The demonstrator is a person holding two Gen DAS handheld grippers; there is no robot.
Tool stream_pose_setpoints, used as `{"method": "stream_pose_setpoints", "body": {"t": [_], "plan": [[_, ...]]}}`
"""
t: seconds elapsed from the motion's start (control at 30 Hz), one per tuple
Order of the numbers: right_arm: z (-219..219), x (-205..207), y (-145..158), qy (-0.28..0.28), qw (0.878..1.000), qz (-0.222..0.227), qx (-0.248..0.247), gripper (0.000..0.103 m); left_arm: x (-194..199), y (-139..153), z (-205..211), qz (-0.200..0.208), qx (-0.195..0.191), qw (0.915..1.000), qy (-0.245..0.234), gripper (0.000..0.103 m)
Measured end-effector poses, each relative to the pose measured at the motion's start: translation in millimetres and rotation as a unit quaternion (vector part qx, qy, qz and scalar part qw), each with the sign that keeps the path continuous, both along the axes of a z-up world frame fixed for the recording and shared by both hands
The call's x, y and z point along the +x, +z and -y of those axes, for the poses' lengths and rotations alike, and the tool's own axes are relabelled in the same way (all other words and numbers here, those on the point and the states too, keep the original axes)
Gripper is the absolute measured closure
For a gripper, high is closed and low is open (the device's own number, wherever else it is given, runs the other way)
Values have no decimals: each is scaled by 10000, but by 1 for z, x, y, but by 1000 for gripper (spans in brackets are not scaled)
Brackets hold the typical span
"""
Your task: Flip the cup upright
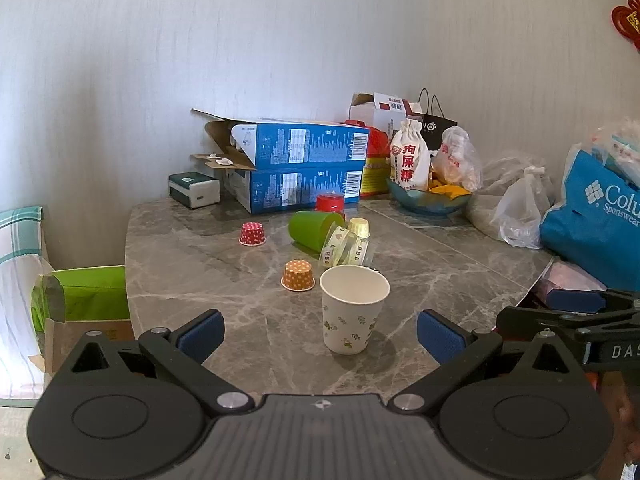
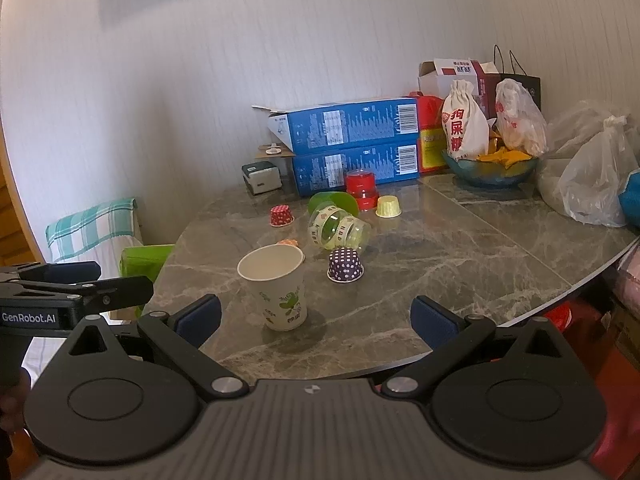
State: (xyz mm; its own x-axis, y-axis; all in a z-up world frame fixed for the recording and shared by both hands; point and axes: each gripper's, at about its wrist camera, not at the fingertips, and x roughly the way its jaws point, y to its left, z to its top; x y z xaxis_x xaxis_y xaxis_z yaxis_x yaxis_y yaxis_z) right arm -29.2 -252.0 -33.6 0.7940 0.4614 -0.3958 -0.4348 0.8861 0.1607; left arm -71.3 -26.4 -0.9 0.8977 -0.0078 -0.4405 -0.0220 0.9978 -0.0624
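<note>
One white paper cup with green leaf print [image 1: 352,310] stands upright, mouth up, on the grey marble-pattern table [image 1: 240,264], near the front edge, so the flip looks done for this cup; nothing touches it. Left gripper [image 1: 320,334] has its jaws spread wide, holding nothing, blue pads [image 1: 200,332] either side of the cup but short of it, cup roughly centred in the gap ahead. Right gripper [image 2: 316,320] is likewise wide open and empty, level with the table edge, cup ahead and left of its centre line; each tool shows at the side of the other's view, so they sit side by side, low, pointing across the table. Possibly left: a clear plastic cup with yellowish printed bands [image 2: 338,230] lies on its side mid-table, touching a green plastic cup [image 1: 314,230] also tipped over. Small cupcake liners sit mouth down: orange dotted [image 1: 298,276], red dotted [image 1: 252,234], purple dotted [image 2: 345,266]; a pale yellow one [image 2: 388,206] sits mouth up. Cannot tell whether those count as task cups. A red-lidded jar [image 2: 362,190] stands behind the green cup, blue cardboard boxes [image 2: 352,148] stacked at the back.
</note>
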Motion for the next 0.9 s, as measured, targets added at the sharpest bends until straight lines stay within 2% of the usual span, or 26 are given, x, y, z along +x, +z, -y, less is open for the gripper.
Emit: {"method": "stream_pose_setpoints", "body": {"t": [0.9], "plan": [[2,6,-5,8,10000,-86,-12,1,7,-8,3,-76,-25,10000,-32,0]]}}
